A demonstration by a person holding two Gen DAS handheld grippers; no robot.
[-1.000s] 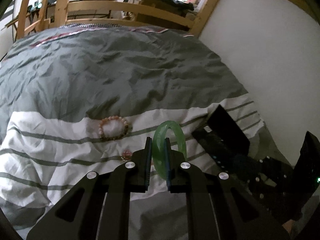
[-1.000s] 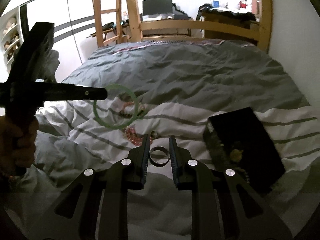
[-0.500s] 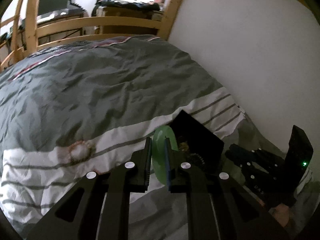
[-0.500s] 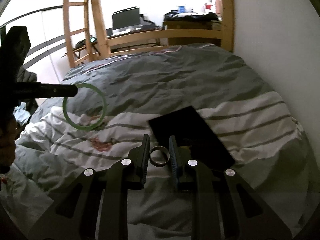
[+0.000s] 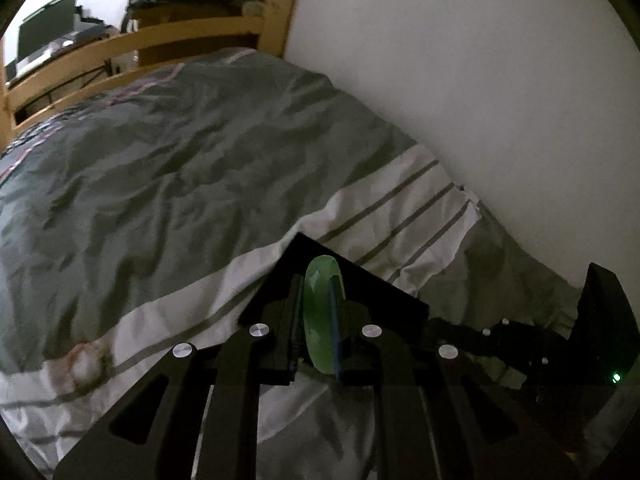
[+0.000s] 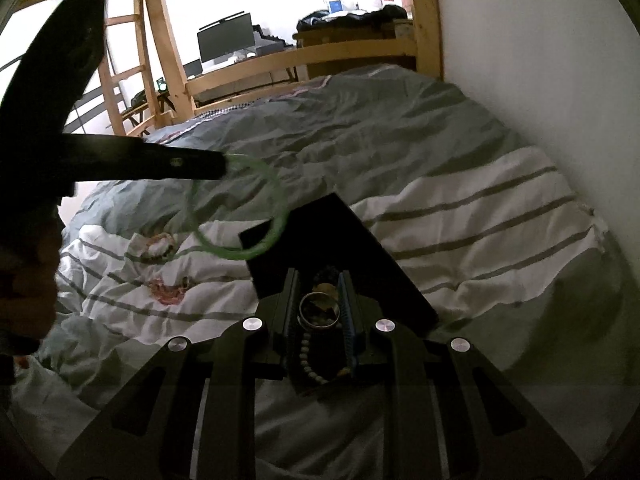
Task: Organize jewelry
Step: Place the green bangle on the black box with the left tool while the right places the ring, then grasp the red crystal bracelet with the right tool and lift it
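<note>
My left gripper [image 5: 318, 312] is shut on a green jade bangle [image 5: 320, 312] and holds it above the near edge of the black jewelry box [image 5: 380, 284]. In the right wrist view the bangle [image 6: 236, 208] hangs at the box's far left corner. My right gripper [image 6: 320, 304] is shut on a silver ring [image 6: 319, 312] and holds it over the open black box [image 6: 360, 248]. A string of pale beads [image 6: 308, 356] and a gold piece lie inside the box. A beaded bracelet [image 6: 158, 246] and a pink bracelet [image 6: 168, 290] lie on the white striped sheet.
A grey duvet [image 5: 160, 160] covers the bed. A white wall [image 5: 480, 80] runs along the right side. A wooden bed rail [image 6: 300, 60] and a ladder [image 6: 124, 60] stand at the far end, with a desk and monitor beyond.
Both grippers have moved right and forward over the black box. The bangle now hangs at the box's corner and the ring is above the box interior.
</note>
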